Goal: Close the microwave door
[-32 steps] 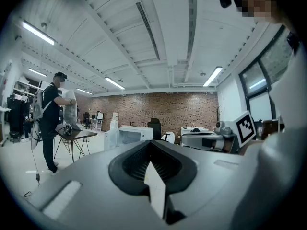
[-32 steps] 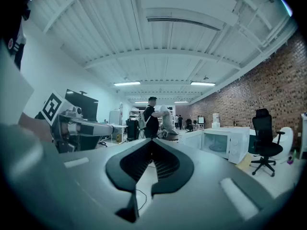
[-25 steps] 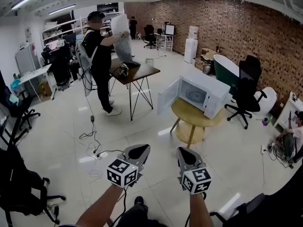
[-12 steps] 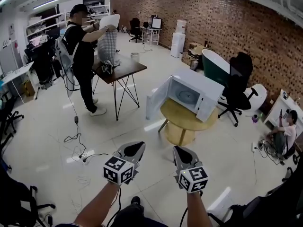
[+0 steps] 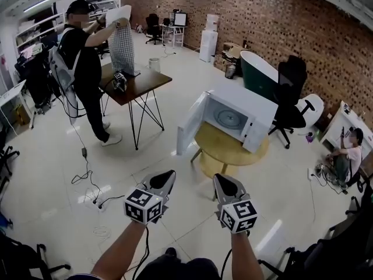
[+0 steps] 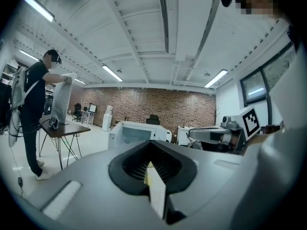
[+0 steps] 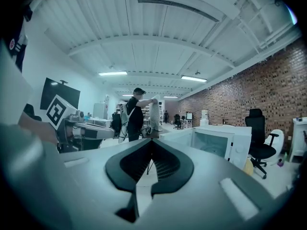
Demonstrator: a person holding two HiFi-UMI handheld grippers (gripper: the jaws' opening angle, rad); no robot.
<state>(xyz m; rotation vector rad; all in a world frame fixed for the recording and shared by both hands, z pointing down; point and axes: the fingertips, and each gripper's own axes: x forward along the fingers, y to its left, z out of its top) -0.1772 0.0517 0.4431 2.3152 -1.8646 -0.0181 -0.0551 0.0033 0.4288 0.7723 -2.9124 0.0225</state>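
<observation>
Holding the left gripper [image 5: 165, 178] and the right gripper [image 5: 222, 181] side by side, low in the head view, each with its jaws pressed together on nothing. Facing the white box-shaped microwave [image 5: 247, 112], sitting on the round light-wood table [image 5: 221, 150] out on the glossy pale floor [image 5: 52, 156], well apart from both grippers. Reading its long axis as running left to right along the table, with the open cavity turned towards the camera and a little leftward. Finding the white microwave door [image 5: 191, 123] hanging from the cavity's left edge, upright, swung out wide with its free edge pointing towards the camera and to the left; probably past a right angle, though hard to be sure at this range.

Judging the step in hand as closing the gap to the table. Doing it well by stepping clear of the black cables [image 5: 111, 199] trailing over the floor on the left, then arriving at the door's outer, left-hand side, not in front of the cavity. Keeping the jaws together and setting a blunt tip against the outer face near the free edge, far from the hinge, for leverage. Pushing along the door's arc and easing off near the end, latching it without shoving the microwave across the table.
</observation>
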